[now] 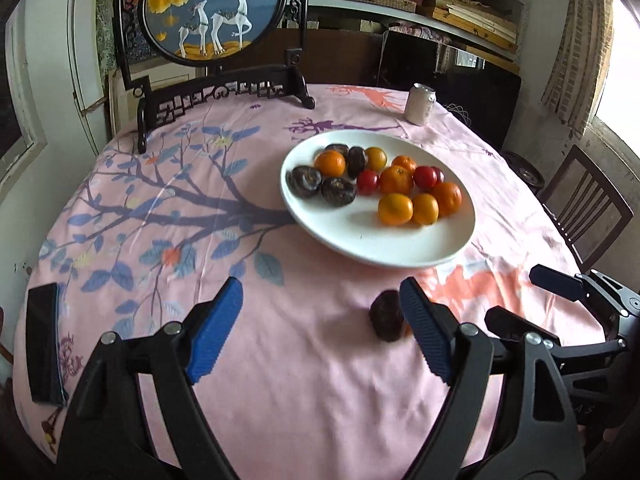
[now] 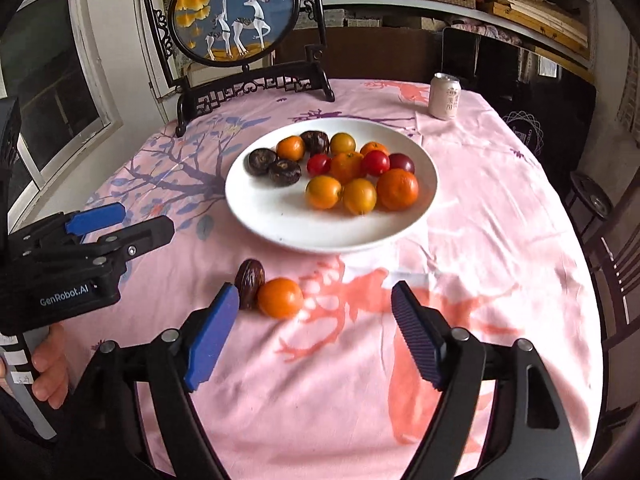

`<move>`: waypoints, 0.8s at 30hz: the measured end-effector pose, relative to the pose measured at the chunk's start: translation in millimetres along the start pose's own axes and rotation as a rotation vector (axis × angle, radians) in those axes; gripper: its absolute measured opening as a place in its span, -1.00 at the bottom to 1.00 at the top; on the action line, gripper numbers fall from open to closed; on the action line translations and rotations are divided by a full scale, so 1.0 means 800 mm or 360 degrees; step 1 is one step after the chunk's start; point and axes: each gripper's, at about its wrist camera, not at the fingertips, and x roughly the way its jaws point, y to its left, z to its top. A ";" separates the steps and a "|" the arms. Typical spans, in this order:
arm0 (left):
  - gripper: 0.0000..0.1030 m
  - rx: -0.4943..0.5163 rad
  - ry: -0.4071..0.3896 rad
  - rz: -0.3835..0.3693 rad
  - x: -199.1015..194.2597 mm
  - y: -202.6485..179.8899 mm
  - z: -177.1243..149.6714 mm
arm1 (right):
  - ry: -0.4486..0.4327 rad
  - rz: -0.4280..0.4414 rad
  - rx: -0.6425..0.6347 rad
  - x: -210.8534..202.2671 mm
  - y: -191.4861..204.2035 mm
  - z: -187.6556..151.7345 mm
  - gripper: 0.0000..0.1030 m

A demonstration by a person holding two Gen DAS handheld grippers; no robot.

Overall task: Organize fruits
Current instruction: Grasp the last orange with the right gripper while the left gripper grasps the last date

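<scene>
- Black flat case [image 1: 43, 344] lies at the table's left edge, on the pink tablecloth [image 1: 280, 400].
- Framed deer screen [image 2: 236, 12] stands upright at the far-left edge of the table.
- Left gripper [image 1: 320, 332]: fingers spread wide, nothing between them, poised above the near part of the table.
- Dark wrinkled fruit [image 2: 249, 283] sits on the cloth near the table's near edge, touching or just beside a loose orange [image 2: 280, 297] on its right; both lie off the plate, on its near side.
- Right gripper [image 2: 314, 334]: fingers spread, empty; its left blue pad [image 2: 212, 340] sits just beside the dark fruit, contact unclear.
- White plate [image 2: 280, 224] sits at the table's middle, holding dark fruits on its left, oranges, yellow and red small fruits on its right.
- Pale drink can [image 2: 445, 96] stands upright near the far-right edge, well apart from the plate.
</scene>
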 end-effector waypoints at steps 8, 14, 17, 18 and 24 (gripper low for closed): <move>0.60 -0.0066 0.0038 0.0013 -0.005 0.017 -0.023 | 0.0125 0.0013 -0.0042 0.022 0.013 -0.019 0.54; 0.60 -0.0110 0.0058 0.0032 -0.007 0.033 -0.030 | 0.0167 0.0097 -0.0069 0.062 0.020 -0.022 0.42; 0.60 -0.0119 0.0064 0.0038 -0.008 0.038 -0.032 | 0.0215 0.0133 -0.0060 0.085 0.023 -0.016 0.02; 0.60 -0.0118 0.0066 0.0038 -0.008 0.038 -0.033 | 0.0220 0.0144 -0.0063 0.092 0.024 -0.015 -0.07; 0.60 -0.0085 0.0095 0.0030 0.000 0.032 -0.033 | 0.0213 0.0162 -0.0048 0.097 0.024 -0.013 -0.28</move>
